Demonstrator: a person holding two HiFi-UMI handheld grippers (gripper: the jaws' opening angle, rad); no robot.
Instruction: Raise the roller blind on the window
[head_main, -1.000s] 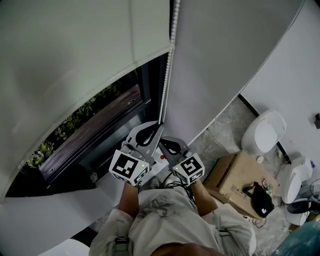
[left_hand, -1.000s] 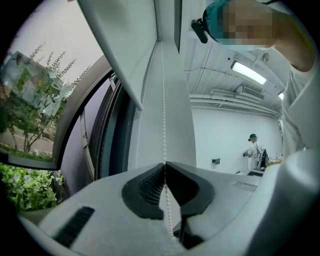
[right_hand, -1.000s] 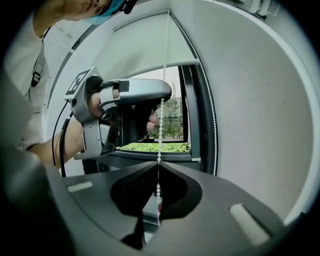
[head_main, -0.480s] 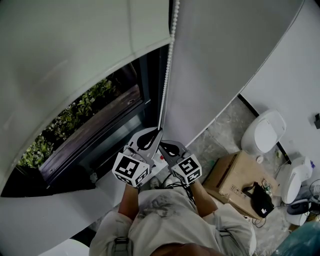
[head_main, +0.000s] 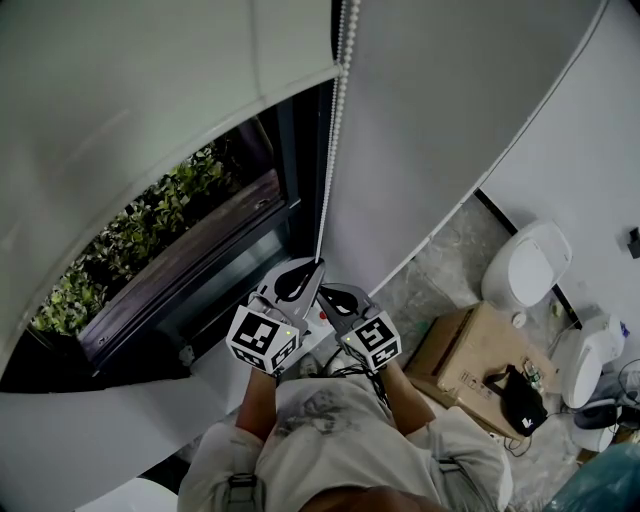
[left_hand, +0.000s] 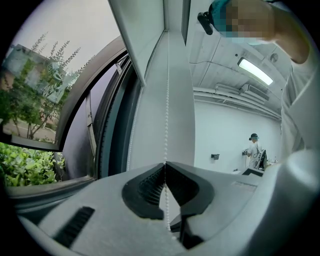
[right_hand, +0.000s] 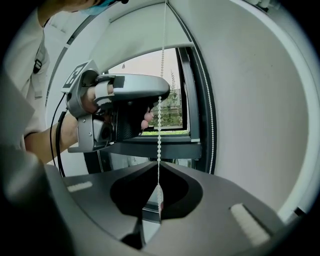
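Pinching the thin white bead chain (head_main: 337, 120) at centre frame, the left gripper (left_hand: 165, 167) and right gripper (right_hand: 158, 172) both have jaws pressed together on it. The pale grey fabric roller blind (head_main: 130, 110) hangs upper left, partly raised. Beads could slip through the 2 grips, or a skewed pull could jam the chain.

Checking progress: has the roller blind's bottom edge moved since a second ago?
Yes. The roller blind has risen against the window frame, uncovering more greenery.
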